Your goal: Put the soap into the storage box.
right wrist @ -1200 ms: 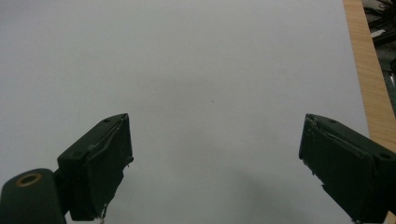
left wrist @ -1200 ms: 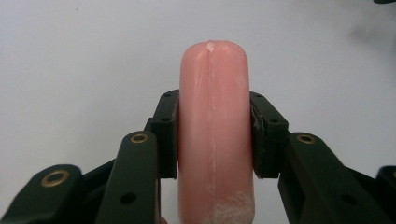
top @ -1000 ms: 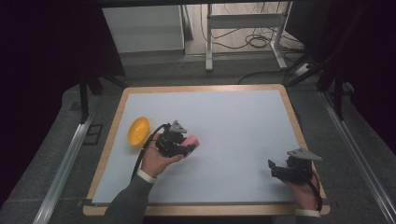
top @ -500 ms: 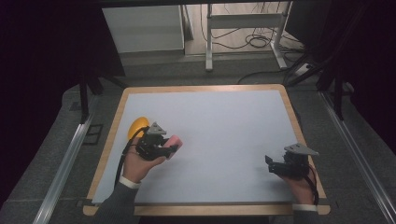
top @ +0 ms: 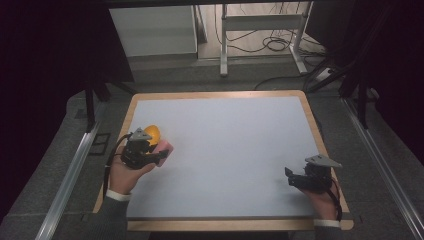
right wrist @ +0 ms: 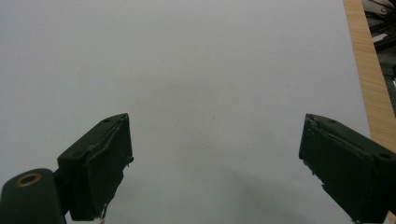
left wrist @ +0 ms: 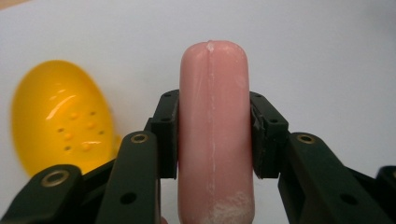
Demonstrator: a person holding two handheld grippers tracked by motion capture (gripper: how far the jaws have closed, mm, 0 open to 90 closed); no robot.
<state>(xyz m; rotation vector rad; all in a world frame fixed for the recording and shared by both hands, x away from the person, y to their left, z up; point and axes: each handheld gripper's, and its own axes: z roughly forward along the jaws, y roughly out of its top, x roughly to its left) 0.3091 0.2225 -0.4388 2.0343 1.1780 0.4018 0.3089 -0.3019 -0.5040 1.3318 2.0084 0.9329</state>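
White table [top: 225,150] in a dim room, and we have a pink block clamped.
Our left gripper [left wrist: 214,140] squeezes the pink block [left wrist: 215,130] just beside the yellow bowl [left wrist: 60,116] at the table's left edge; our right gripper [right wrist: 215,158] hangs open, well apart.

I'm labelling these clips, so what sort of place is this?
Probably a lab or workshop recording bench: a bare white-topped table with a wood rim, loose cables on the floor behind, and metal rails alongside.
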